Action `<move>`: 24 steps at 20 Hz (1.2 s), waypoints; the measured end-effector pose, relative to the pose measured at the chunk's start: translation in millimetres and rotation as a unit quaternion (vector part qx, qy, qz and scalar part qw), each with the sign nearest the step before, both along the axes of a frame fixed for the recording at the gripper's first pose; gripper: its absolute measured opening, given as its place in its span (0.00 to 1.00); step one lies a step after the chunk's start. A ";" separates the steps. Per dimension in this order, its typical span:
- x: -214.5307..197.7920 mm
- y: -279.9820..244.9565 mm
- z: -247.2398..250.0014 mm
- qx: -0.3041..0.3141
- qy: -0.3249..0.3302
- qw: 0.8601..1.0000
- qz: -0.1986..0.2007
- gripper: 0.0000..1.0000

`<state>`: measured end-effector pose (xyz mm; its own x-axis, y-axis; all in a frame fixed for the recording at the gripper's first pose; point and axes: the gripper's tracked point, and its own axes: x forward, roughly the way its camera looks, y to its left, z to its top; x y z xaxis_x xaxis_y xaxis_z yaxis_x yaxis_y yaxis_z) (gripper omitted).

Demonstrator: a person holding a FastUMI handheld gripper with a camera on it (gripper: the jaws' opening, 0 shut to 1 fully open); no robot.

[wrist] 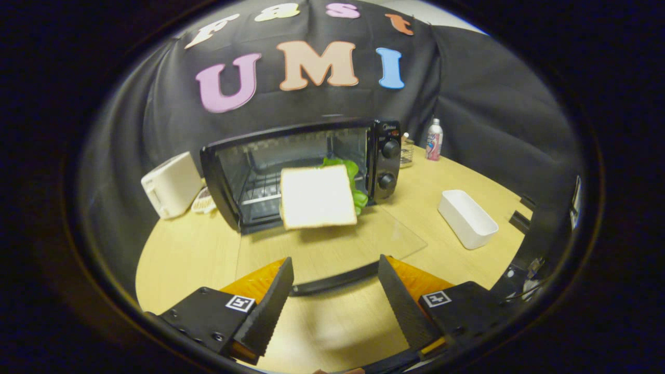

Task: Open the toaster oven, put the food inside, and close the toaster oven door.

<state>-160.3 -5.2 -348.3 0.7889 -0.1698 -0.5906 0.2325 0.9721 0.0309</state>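
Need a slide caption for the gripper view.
Open gripper backs the sandwich at the open toaster oven, glass door down flat.

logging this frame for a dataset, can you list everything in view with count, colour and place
toaster oven: 1, black, back of the table, beyond the fingers
oven door: 1, clear glass with black handle, folded down flat toward the fingers
sandwich: 1, white bread with green lettuce, at the oven mouth above the door
toaster: 1, white, beside the oven on its far side from the knobs
tray: 1, white, rectangular, on the table on the knob side
bottle: 1, white and pink, behind the tray
glass jar: 1, clear, next to the bottle
table: 1, light wood
gripper: 1, fingers open, holding nothing
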 end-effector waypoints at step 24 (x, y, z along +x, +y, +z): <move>5.5 35.7 -15.1 -0.035 0.004 0.995 0.097 1.00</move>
